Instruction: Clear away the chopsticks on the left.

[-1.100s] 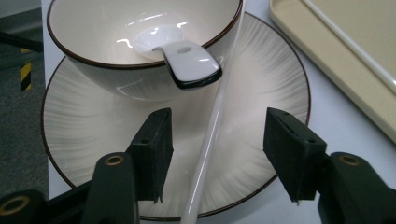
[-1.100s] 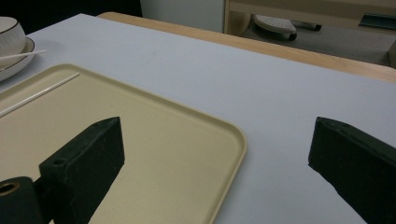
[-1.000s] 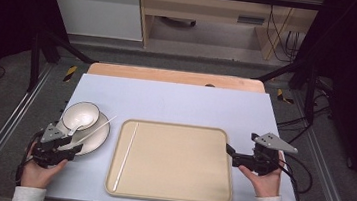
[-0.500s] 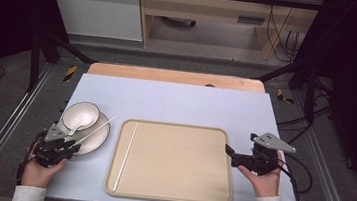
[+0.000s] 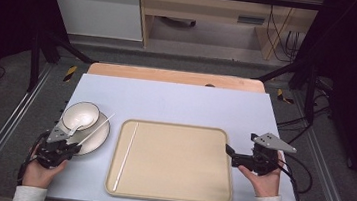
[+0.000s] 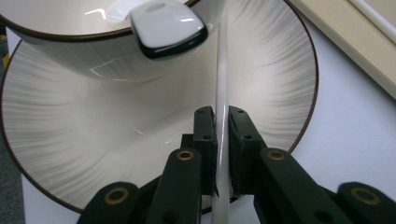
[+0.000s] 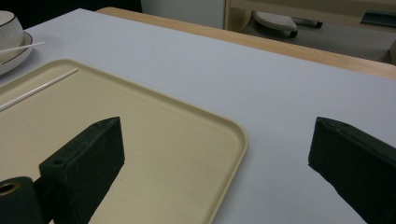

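Near the desk's left edge, the left tool (image 6: 222, 154) pinches a white chopstick (image 6: 221, 88) over the plate (image 6: 275, 84); likely next, carrying it to the tray (image 5: 175, 163); the right tool (image 7: 215, 163) gapes empty.

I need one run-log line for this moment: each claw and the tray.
left claw: shut on chopstick over plate | right claw: open, at tray edge | tray: one chopstick

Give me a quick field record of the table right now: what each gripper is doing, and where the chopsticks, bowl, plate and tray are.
left gripper: shut on chopstick lying across plate
right gripper: open, holding nothing, at tray's right edge
bowl: on plate, spoon resting in it
tray: table centre
second chopstick: lying in tray, left side
table: pale blue top
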Demonstrator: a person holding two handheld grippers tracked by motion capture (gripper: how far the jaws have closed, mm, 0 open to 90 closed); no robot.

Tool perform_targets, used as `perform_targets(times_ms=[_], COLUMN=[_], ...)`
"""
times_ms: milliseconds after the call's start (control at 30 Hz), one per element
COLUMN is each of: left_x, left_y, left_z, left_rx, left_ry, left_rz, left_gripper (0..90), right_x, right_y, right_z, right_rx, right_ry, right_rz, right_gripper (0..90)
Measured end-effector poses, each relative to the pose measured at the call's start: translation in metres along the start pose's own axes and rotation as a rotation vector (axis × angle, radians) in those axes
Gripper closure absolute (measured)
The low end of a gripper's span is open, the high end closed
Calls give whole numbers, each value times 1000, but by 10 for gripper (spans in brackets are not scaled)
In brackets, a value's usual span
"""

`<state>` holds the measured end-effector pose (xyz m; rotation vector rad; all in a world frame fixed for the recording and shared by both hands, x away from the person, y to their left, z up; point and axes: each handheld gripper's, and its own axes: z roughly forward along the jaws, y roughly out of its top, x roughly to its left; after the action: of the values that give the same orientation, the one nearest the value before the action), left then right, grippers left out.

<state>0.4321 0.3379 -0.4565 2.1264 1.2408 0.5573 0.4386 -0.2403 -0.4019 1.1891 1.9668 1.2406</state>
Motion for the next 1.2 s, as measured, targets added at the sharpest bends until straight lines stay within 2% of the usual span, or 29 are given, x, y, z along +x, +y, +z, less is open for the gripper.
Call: perform_targets(times_ms=[33, 167, 400, 733, 1200], left_x=[-1, -3, -8, -22, -45], left_y=[0, 1, 4, 10, 18], left_z=[0, -1, -5, -12, -15], left_rx=[5, 3, -20, -61, -117], left_ry=[1, 1, 7, 20, 44], left_rz=[8, -1, -4, -1, -36], left_gripper=[840, 843, 845, 846, 846], right_x=[0, 0, 0, -1, -2], right_y=[0, 0, 0, 0, 1], right_z=[0, 0, 0, -2, -3], right_rx=[0, 0, -2, -6, -10], right_ry=[0, -1, -2, -4, -8], right_rz=[0, 1, 3, 6, 5], right_gripper=[39, 39, 39, 39, 39])
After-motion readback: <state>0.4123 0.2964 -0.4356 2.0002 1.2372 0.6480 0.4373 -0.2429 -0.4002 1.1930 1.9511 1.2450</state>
